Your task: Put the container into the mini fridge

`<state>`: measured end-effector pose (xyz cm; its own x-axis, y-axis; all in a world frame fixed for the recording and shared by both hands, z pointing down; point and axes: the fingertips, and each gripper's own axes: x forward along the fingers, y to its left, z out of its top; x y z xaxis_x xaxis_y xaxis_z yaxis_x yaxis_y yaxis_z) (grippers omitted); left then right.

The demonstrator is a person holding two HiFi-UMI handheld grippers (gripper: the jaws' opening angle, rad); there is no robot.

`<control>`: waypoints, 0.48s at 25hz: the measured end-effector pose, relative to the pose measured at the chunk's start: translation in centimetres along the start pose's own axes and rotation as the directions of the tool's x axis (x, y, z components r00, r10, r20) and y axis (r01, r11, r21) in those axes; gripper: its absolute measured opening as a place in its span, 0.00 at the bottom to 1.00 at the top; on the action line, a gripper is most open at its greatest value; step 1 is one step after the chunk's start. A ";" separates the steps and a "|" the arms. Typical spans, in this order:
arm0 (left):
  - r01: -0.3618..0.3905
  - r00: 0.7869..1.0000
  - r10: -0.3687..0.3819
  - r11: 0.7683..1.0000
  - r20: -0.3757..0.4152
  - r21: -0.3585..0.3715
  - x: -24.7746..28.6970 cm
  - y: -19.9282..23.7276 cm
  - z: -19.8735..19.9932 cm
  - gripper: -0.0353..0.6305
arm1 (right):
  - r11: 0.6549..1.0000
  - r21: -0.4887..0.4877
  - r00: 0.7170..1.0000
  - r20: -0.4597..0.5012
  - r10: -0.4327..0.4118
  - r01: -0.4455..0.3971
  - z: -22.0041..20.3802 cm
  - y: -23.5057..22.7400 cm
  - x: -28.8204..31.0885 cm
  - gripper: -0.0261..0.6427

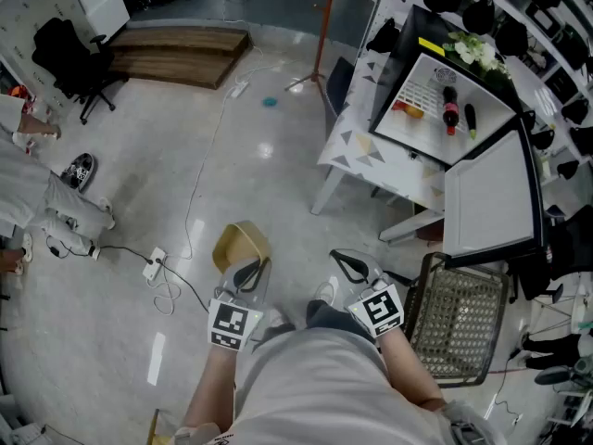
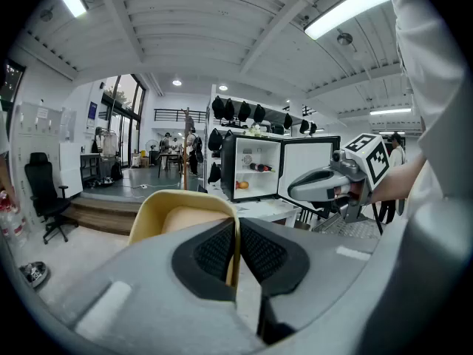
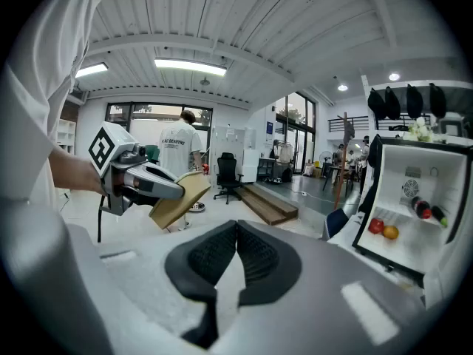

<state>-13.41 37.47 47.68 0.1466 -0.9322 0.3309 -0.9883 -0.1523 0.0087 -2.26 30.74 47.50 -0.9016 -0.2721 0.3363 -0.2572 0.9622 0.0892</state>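
A tan, open-topped container (image 1: pixel 240 245) hangs over the floor, and my left gripper (image 1: pixel 248 271) is shut on its rim. In the left gripper view the container's wall (image 2: pixel 185 214) is pinched between the black pads of the left gripper (image 2: pixel 237 228). My right gripper (image 1: pixel 346 264) is beside it, shut with nothing in it; in its own view the right gripper (image 3: pixel 236 229) has its pads together. The mini fridge (image 1: pixel 451 100) stands on a white table (image 1: pixel 371 156) ahead to the right, with its door (image 1: pixel 491 197) swung open. Bottles and fruit lie inside the fridge (image 3: pixel 414 205).
A wire basket (image 1: pixel 459 318) sits by my right side, under the fridge door. A power strip and cables (image 1: pixel 154 265) lie on the floor to the left. An office chair (image 1: pixel 69 58) and a wooden step (image 1: pixel 181 54) are farther back. A person (image 1: pixel 28 193) stands at the left edge.
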 end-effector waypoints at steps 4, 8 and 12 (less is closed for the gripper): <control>-0.007 1.000 0.007 1.000 -0.006 -0.002 1.6 0.1 0.3 0.08 | 1.000 -0.006 1.000 0.004 0.007 -0.007 -0.1 -2.1 0.5 0.05; -0.013 1.000 0.013 1.000 -0.016 0.004 3.9 -0.2 1.1 0.08 | 1.000 -0.016 1.000 0.004 0.016 -0.016 -0.2 -4.2 0.4 0.05; -0.020 1.000 0.020 1.000 -0.013 0.023 7.2 -0.8 2.6 0.08 | 1.000 -0.005 1.000 0.023 0.013 -0.013 -0.5 -7.6 0.2 0.05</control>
<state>-11.46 30.00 47.62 0.1264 -0.9308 0.3429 -0.9897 -0.1417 -0.0198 -0.31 23.40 47.36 -0.9125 -0.2595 0.3163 -0.2437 0.9657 0.0892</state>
